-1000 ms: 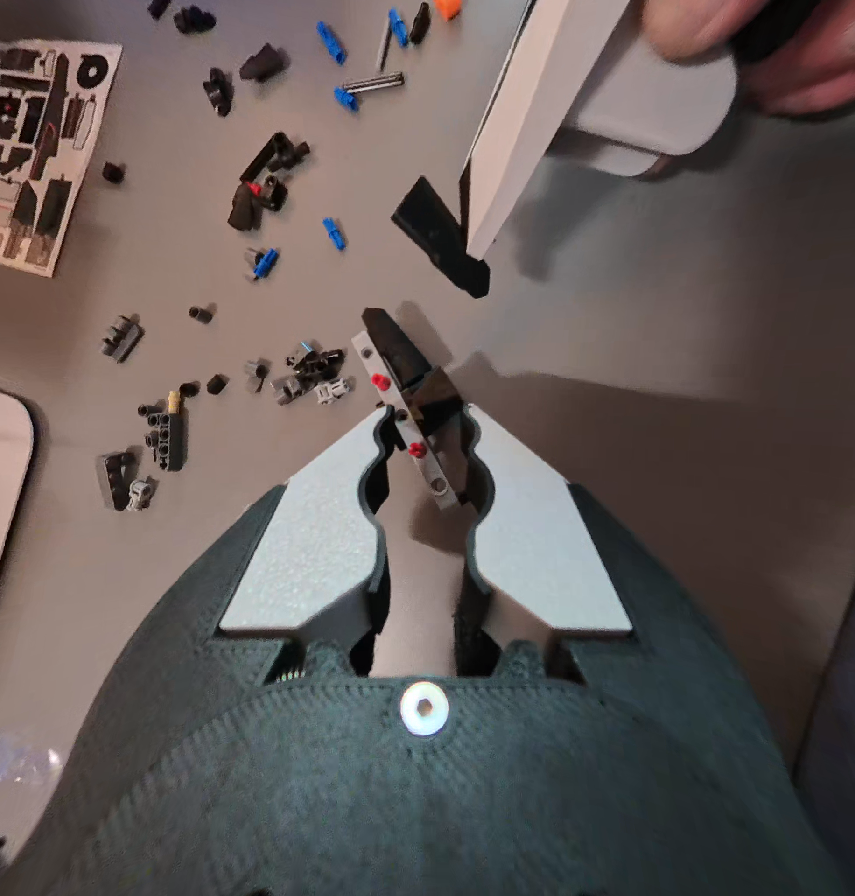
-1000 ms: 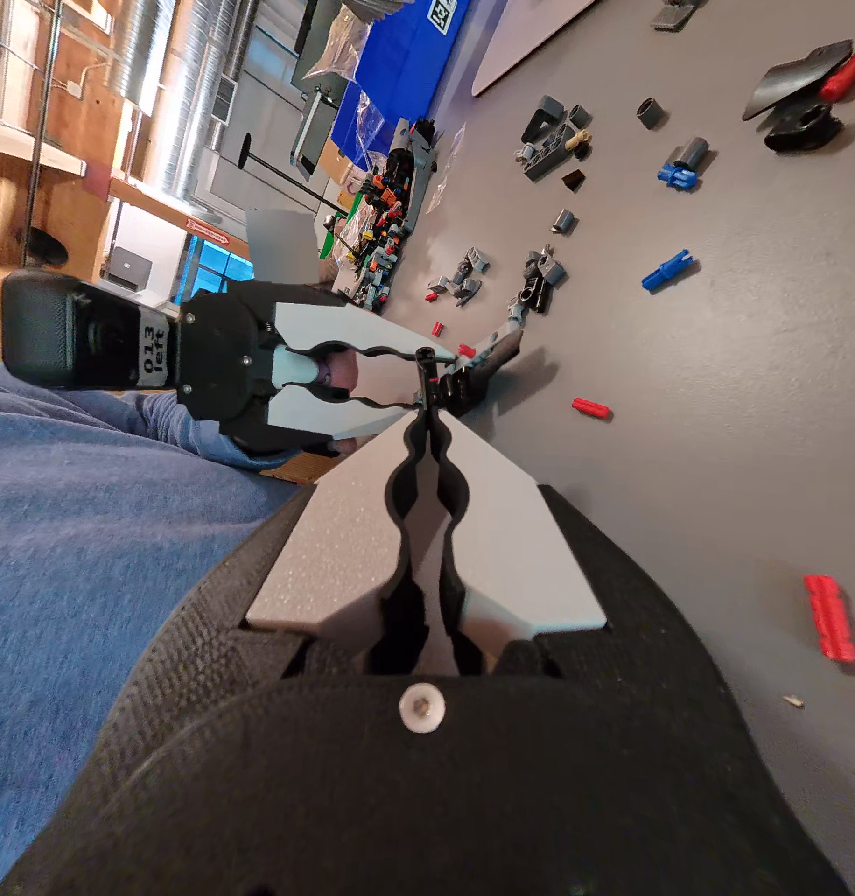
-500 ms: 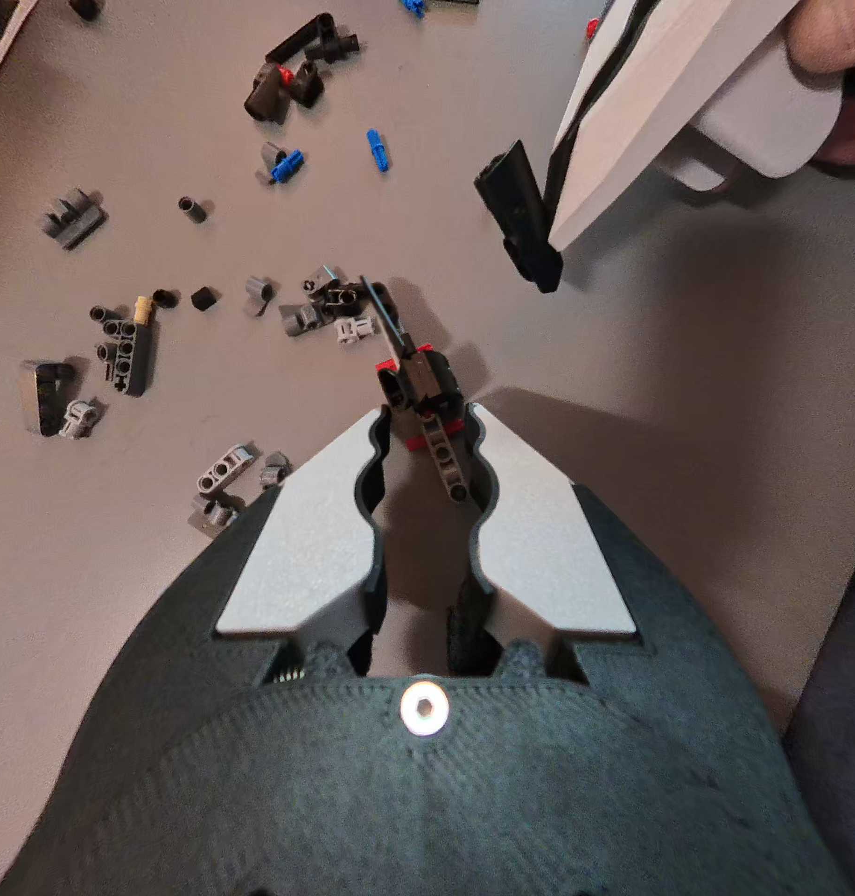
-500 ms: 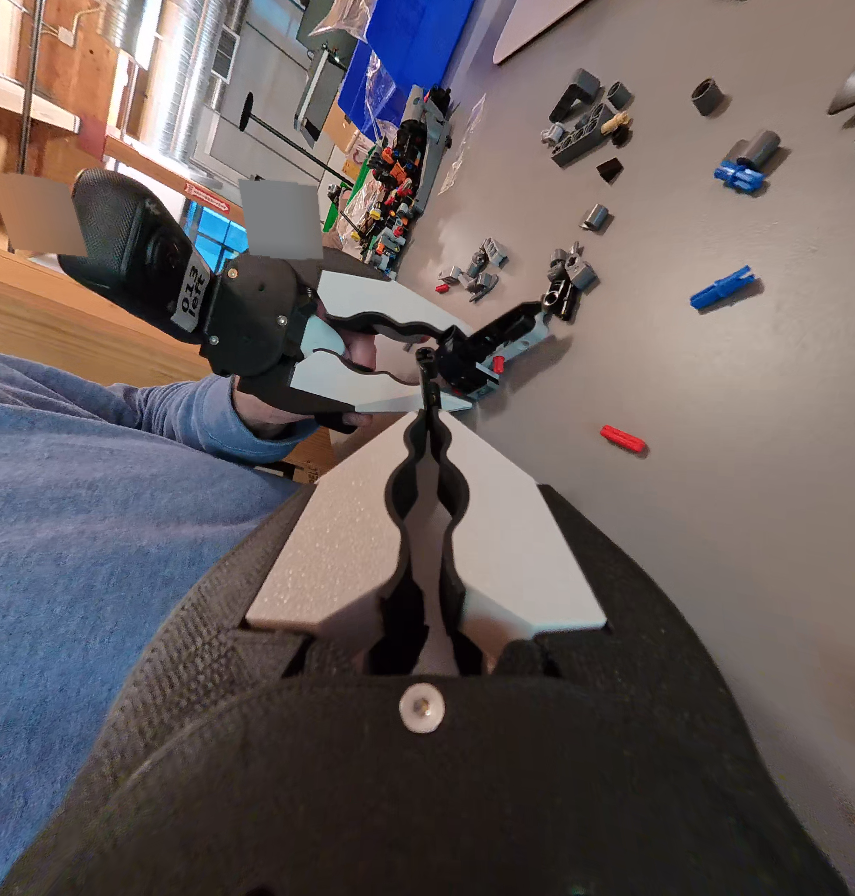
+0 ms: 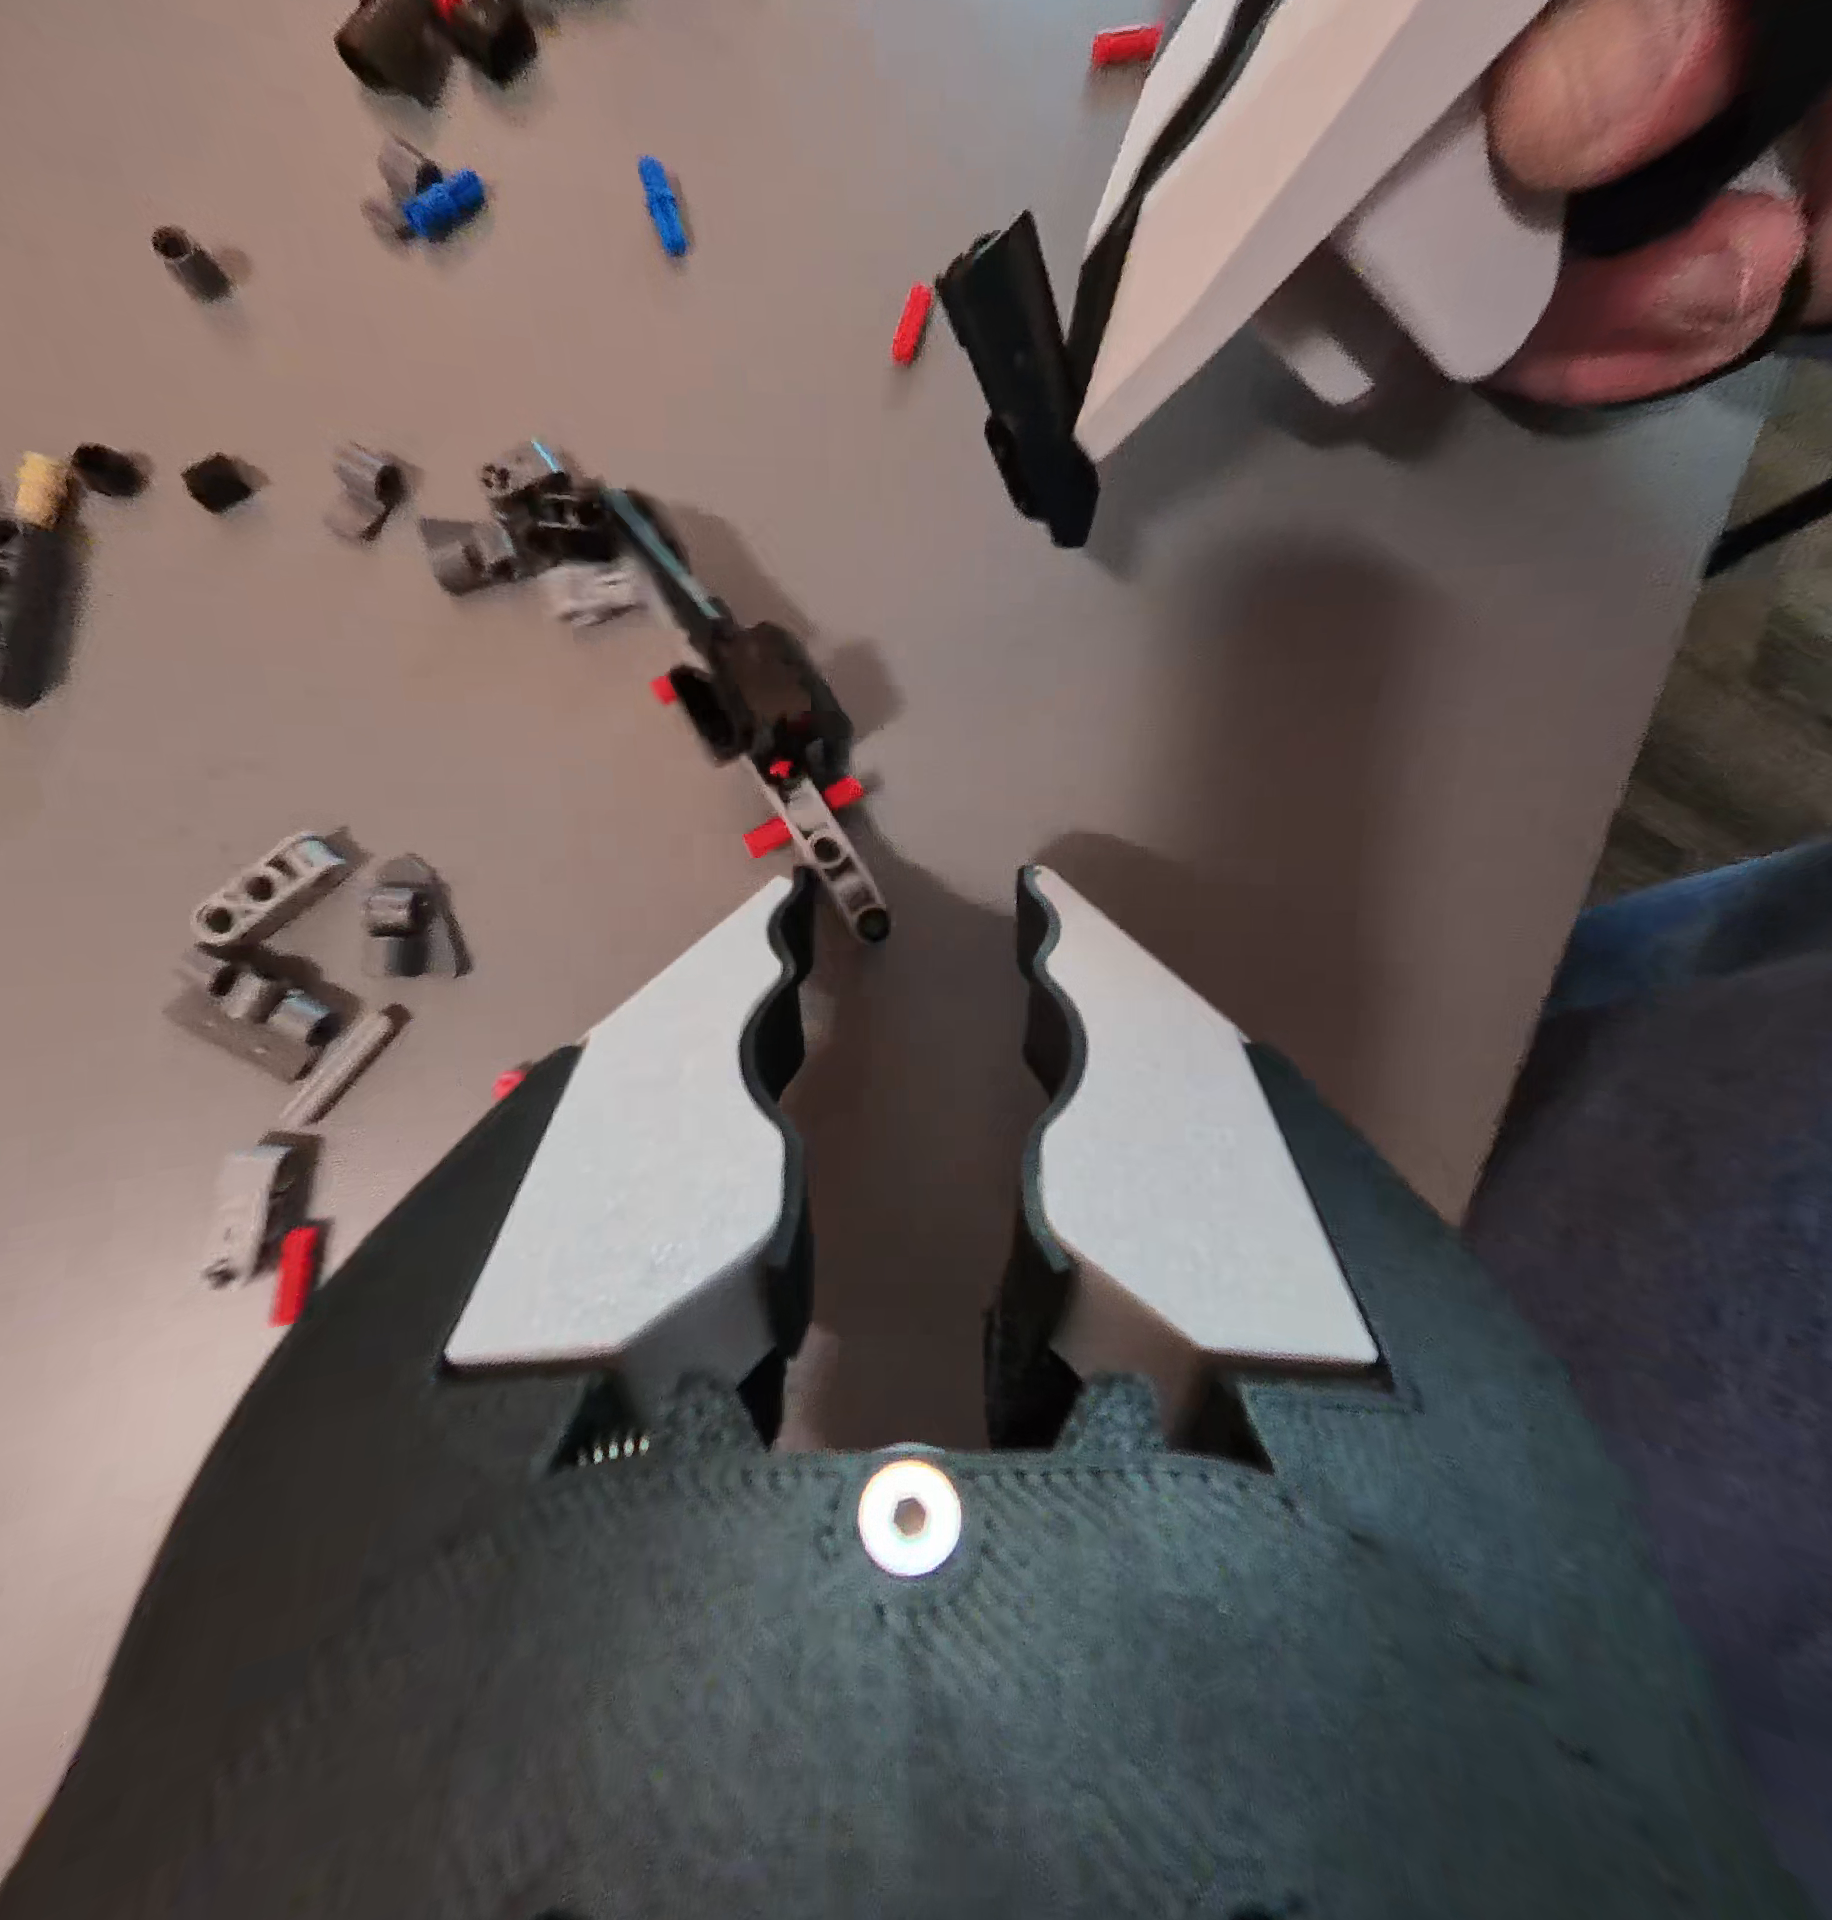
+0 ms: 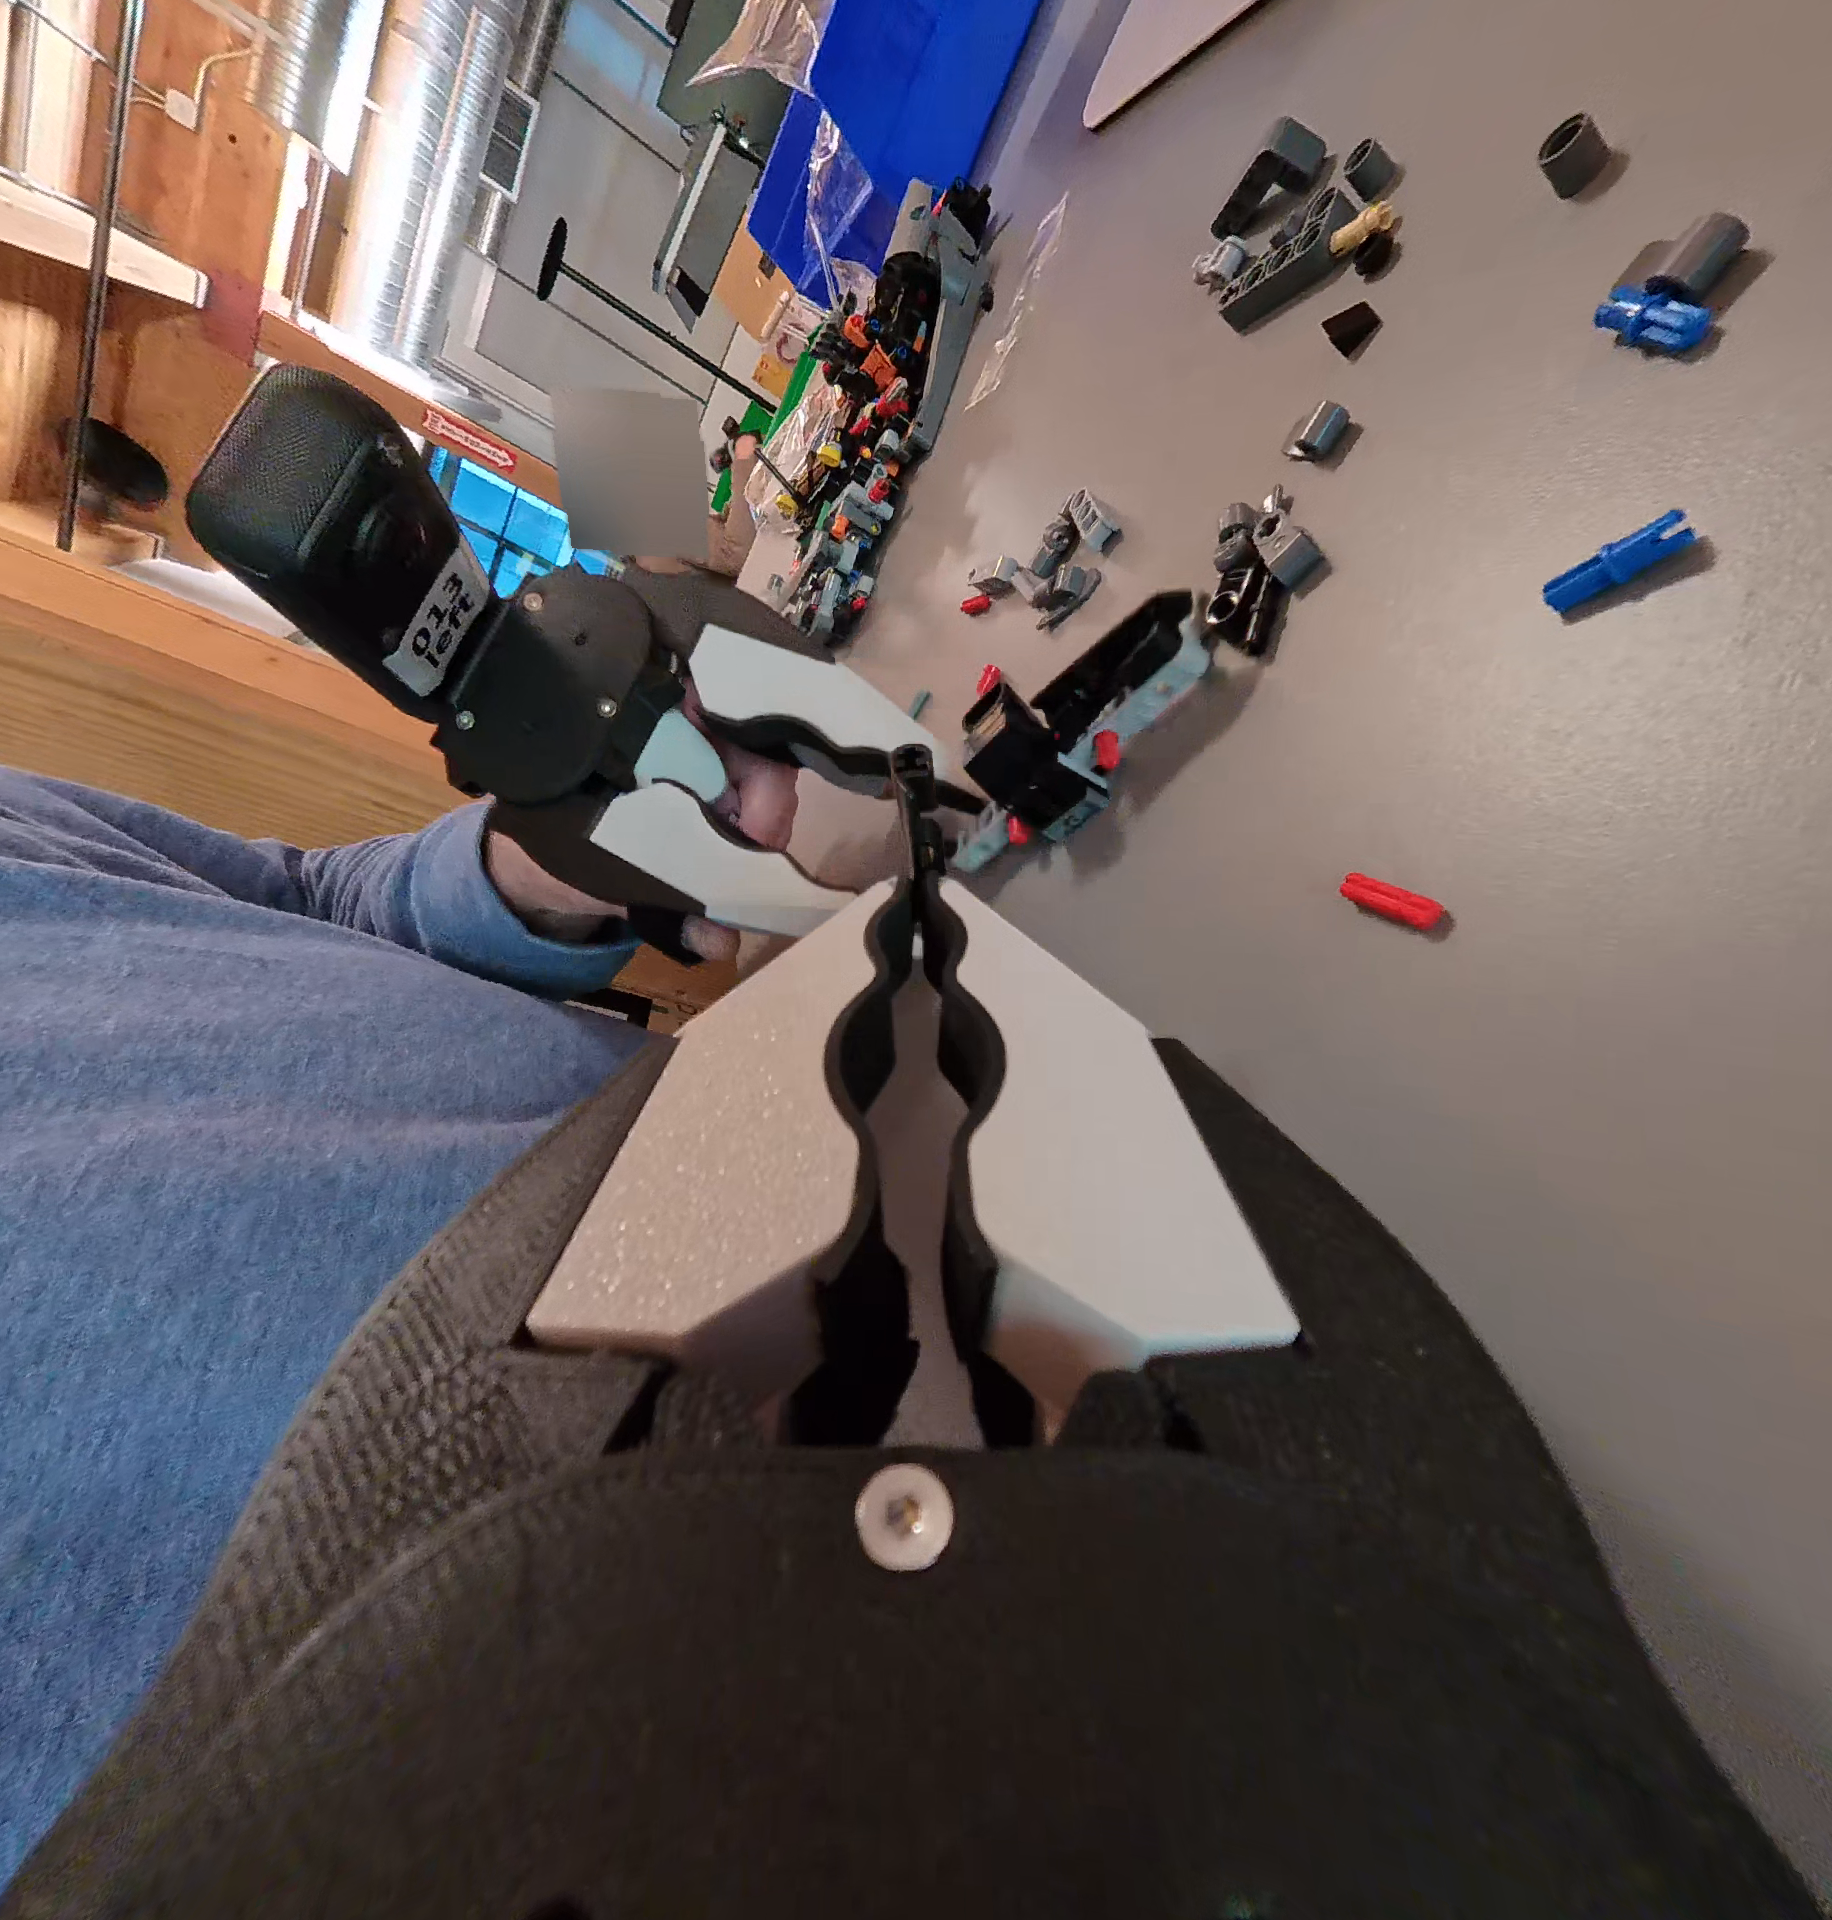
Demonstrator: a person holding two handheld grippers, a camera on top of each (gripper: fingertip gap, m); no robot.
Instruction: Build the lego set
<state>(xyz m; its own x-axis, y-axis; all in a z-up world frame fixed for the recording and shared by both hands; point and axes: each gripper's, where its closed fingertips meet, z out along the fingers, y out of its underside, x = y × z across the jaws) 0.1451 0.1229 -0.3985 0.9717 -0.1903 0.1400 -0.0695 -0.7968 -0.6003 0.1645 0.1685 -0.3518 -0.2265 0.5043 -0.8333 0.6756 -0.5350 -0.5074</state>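
Bare table (image 5: pixel 1255 727) right of assembly (image 5: pixel 777 717); loose pieces (image 5: pixel 268 977) crowd left.

Left gripper (image 5: pixel 907 883) gapes empty; right gripper (image 6: pixel 917 894) pinched closed

Lying scattered on a matte grey table (image 5: pixel 1255 790): a part-built black-and-grey assembly with red pins (image 5: pixel 777 717), loose blue pins (image 5: pixel 665 206), red pins (image 6: pixel 1393 901), grey connectors (image 5: pixel 268 894), small black bushes (image 5: pixel 187 257) and, towards the far edge, a multicoloured model (image 6: pixel 870 416).

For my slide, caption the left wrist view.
Open left tool behind the assembly; right tool holds a black part.
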